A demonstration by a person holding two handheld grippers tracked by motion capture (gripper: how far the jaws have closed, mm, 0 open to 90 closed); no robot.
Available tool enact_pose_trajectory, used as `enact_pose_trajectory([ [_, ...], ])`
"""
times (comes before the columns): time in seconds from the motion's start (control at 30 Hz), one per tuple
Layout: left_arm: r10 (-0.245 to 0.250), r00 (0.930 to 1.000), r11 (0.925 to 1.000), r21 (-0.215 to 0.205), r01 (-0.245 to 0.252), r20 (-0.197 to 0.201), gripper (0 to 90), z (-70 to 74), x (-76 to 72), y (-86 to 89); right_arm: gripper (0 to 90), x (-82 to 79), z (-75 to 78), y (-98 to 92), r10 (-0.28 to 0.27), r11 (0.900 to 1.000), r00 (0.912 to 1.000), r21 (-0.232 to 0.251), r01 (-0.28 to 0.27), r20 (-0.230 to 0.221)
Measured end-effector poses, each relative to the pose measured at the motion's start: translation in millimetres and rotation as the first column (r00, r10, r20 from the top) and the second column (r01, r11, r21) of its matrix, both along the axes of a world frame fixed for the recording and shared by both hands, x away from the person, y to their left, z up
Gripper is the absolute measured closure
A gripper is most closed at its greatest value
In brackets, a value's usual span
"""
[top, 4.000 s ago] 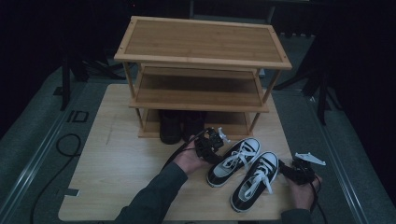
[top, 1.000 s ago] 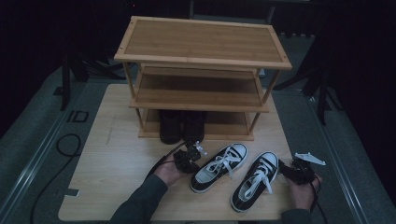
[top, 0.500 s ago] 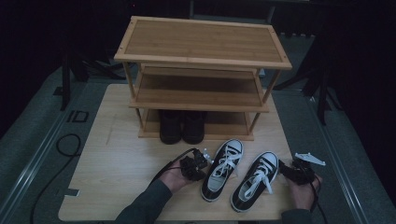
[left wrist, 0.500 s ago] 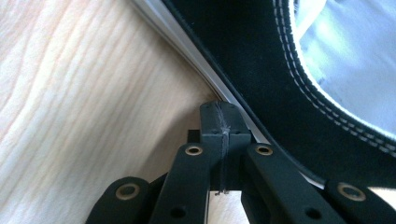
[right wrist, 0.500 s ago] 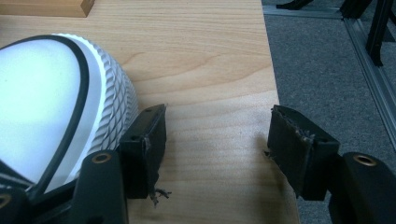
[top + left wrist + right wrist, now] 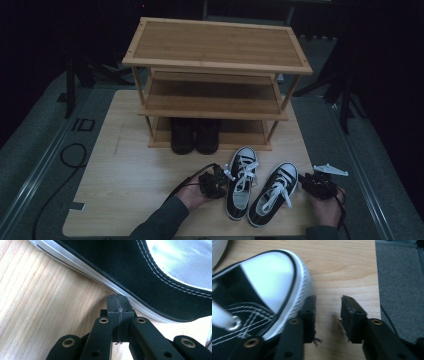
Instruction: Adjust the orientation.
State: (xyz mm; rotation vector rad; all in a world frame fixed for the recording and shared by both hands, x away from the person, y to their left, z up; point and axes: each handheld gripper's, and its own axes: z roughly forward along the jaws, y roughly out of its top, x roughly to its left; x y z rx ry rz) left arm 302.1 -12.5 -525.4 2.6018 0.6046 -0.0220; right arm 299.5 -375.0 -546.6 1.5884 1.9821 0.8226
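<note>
Two black sneakers with white laces stand side by side on the wooden table (image 6: 125, 175), toes toward the rack. My left gripper (image 6: 222, 181) is shut with nothing in it. Its tips (image 6: 117, 302) rest against the white sole rim of the left sneaker (image 6: 241, 182) (image 6: 150, 270). My right gripper (image 6: 304, 183) (image 6: 328, 312) sits at the toe of the right sneaker (image 6: 274, 192) (image 6: 269, 275). Its jaws have just been closing, with bare table between them, and one finger (image 6: 308, 315) lies along the white toe cap.
A three-shelf bamboo shoe rack (image 6: 215, 45) stands at the back of the table, with a pair of dark boots (image 6: 195, 135) on its bottom shelf. Grey carpet (image 6: 402, 277) lies past the table's right edge. A black cable (image 6: 70, 155) loops on the floor at the left.
The left sneaker has swung round from a slant to point straight at the rack, parallel to the other. My left gripper moved toward the person with it. The right hand stayed put.
</note>
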Motion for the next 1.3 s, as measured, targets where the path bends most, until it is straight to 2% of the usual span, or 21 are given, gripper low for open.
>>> enact_pose_trajectory([
  [0.07,0.0,1.0,1.0,0.0,0.0,0.0,90.0,0.0,0.0,0.0,68.5,-1.1,1.7,1.3,0.007,1.0,1.0,-0.01,-0.007,0.003],
  [0.1,-0.003,0.9999,0.9999,-0.015,0.003,-0.01,90.0,-1.6,1.5,2.1,70.2,-1.1,1.7,1.3,0.007,1.0,1.0,-0.01,-0.007,0.003],
  [0.13,-0.007,1.0,0.9999,-0.008,0.007,-0.006,90.0,-2.4,1.2,1.7,73.4,-3.7,6.2,5.2,0.033,0.999,0.9994,-0.027,-0.033,-0.006],
  [0.23,-0.008,1.0,1.0,0.003,0.008,0.001,89.7,-3.1,1.4,1.6,72.4,-6.0,7.2,5.4,0.036,0.999,0.9991,-0.037,-0.037,-0.021],
  [0.47,0.035,0.9992,0.9994,-0.007,-0.034,0.018,88.9,2.1,6.5,14.0,69.5,-14.1,10.3,3.0,0.046,0.998,0.998,-0.037,-0.048,-0.044],
  [0.53,0.057,0.998,0.9982,-0.018,-0.057,0.026,88.6,5.5,9.0,21.8,74.6,-19.8,12.4,3.5,0.063,0.998,0.9969,-0.028,-0.065,-0.046],
  [0.63,0.068,0.9972,0.9976,-0.019,-0.067,0.033,88.4,7.3,10.7,27.4,77.5,-22.0,13.7,4.4,0.077,0.997,0.9959,-0.02,-0.078,-0.048],
  [0.7,0.081,0.9961,0.9965,-0.021,-0.081,0.034,87.9,9.2,11.9,33.6,82.6,-25.4,15.8,7.8,0.108,0.994,0.9928,-0.024,-0.11,-0.052],
  [0.77,0.104,0.9941,0.9941,-0.034,-0.103,0.032,87.7,10.0,12.8,40.2,84.0,-26.7,16.5,9.4,0.12,0.992,0.9912,-0.036,-0.122,-0.055],
  [0.8,0.111,0.9934,0.9932,-0.038,-0.11,0.029,87.7,10.6,13.7,44.2,85.9,-28.8,16.9,12.6,0.145,0.987,0.9873,-0.054,-0.149,-0.064],
  [0.87,0.129,0.9912,0.9905,-0.051,-0.128,0.028,87.7,10.6,14.2,48.9,85.9,-28.8,16.9,12.6,0.145,0.987,0.9873,-0.054,-0.149,-0.064],
  [0.9,0.152,0.9882,0.9868,-0.06,-0.15,0.022,87.7,11.2,16.2,59.1,87.0,-30.7,17.0,15.5,0.168,0.985,0.9833,-0.035,-0.171,-0.07],
  [0.97,0.169,0.9855,0.9839,-0.063,-0.168,0.018,87.7,12.0,17.6,66.4,86.9,-31.1,17.1,16.7,0.165,0.985,0.9837,-0.037,-0.168,-0.072],
  [1.03,0.171,0.9852,0.9835,-0.064,-0.169,0.018,87.6,12.5,18.4,69.6,86.0,-31.5,17.7,17.2,0.165,0.985,0.9835,-0.029,-0.168,-0.073],
  [1.13,0.192,0.9812,0.979,-0.073,-0.19,0.02,87.6,13.7,19.6,78.7,82.2,-33.3,19.1,18.3,0.165,0.986,0.9832,-0.023,-0.168,-0.077],
  [1.3,0.206,0.9783,0.9758,-0.078,-0.204,0.019,87.7,14.4,19.5,85.4,81.9,-36.9,20.6,21.2,0.184,0.982,0.9789,-0.03,-0.187,-0.09],
])
